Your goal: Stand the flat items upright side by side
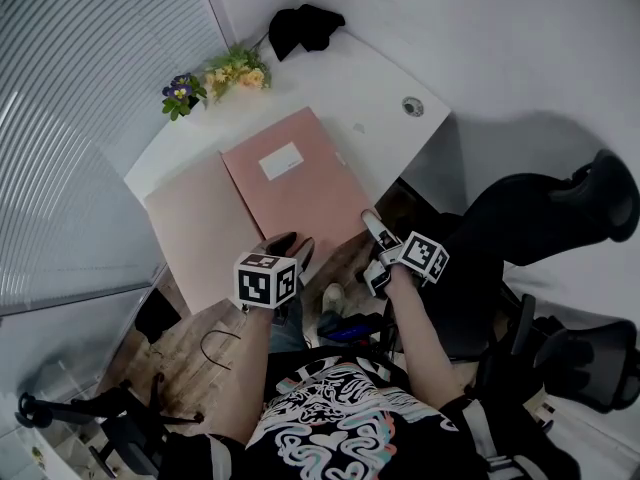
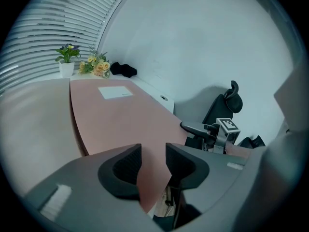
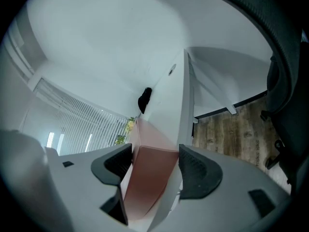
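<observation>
Grey jaws of the left gripper [image 2: 153,161] stand apart, pointing down and forward, with the near corner of the darker pink folder [image 1: 300,183] running between them. Neither pad presses on it, so the gripper is released. The right gripper [image 3: 155,161], rolled onto its side and aimed lower across the bench [image 1: 370,98], is likewise unclenched. Its jaws are wide apart around the same folder's other near corner, with a gap on at least one side. Both forearms reach out from the person's body, the left one nearer the folder's middle and the right one at its right end. Two folders lie flat: the darker one, which carries one white label [image 1: 281,161], and a paler one [image 1: 190,228] to its left. They meet along one long edge, where the darker seems to lie on top. The darker folder's near edge juts past the bench's near edge, with wooden floor below it. Beyond the folders a strip of bare white bench runs to the far end. One black cloth [image 1: 305,23] lies there, with one flower bunch [image 1: 235,68] and one small potted plant [image 1: 180,93] in the corner by the blinds. One round grommet [image 1: 412,106] sits near the right edge. One office chair [image 1: 590,358] stands on the floor at the person's right.
</observation>
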The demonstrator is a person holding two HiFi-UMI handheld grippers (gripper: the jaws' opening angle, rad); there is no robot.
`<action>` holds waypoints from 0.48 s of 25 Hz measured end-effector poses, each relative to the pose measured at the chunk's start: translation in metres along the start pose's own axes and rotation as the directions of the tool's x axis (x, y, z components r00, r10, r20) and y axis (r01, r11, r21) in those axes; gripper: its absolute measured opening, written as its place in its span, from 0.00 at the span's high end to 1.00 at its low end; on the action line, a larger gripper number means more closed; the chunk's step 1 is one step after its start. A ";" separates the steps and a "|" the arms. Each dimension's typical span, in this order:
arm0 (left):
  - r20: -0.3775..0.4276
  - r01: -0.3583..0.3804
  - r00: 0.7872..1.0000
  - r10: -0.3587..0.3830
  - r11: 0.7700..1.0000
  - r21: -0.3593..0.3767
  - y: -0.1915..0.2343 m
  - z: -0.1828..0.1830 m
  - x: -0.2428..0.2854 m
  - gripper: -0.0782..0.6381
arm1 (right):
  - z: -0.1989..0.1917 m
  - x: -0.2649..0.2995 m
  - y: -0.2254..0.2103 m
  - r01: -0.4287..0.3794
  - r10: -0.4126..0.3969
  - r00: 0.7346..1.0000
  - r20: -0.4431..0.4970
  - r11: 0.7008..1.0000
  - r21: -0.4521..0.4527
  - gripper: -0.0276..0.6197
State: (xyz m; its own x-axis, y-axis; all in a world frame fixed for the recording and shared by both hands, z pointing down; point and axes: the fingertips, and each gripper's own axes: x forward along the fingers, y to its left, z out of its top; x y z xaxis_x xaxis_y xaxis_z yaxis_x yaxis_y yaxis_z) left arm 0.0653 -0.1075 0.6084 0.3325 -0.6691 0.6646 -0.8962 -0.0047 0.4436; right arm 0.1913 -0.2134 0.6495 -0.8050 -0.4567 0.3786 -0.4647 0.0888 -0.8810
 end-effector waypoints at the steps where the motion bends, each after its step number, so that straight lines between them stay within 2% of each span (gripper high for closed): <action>1: 0.004 -0.003 1.000 0.003 1.000 0.001 0.000 0.000 0.000 0.67 | 0.001 0.000 0.002 0.002 -0.002 1.000 0.001 1.000 -0.006 0.49; 5: 0.020 -0.003 1.000 0.003 1.000 -0.002 -0.002 0.004 -0.001 0.67 | 0.008 -0.005 0.013 0.021 -0.020 0.999 0.031 0.999 -0.043 0.49; 12: 0.057 -0.013 0.998 0.013 1.000 -0.005 -0.004 0.010 -0.003 0.67 | 0.024 -0.011 0.049 0.032 -0.018 0.998 0.066 0.977 -0.209 0.50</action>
State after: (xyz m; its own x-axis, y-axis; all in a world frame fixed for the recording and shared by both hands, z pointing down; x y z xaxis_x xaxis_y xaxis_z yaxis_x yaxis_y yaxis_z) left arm 0.0645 -0.1131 0.5985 0.3030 -0.7105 0.6351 -0.8991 0.0077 0.4376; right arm 0.1861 -0.2253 0.5958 -0.7702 -0.5161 0.3748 -0.5567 0.2571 -0.7900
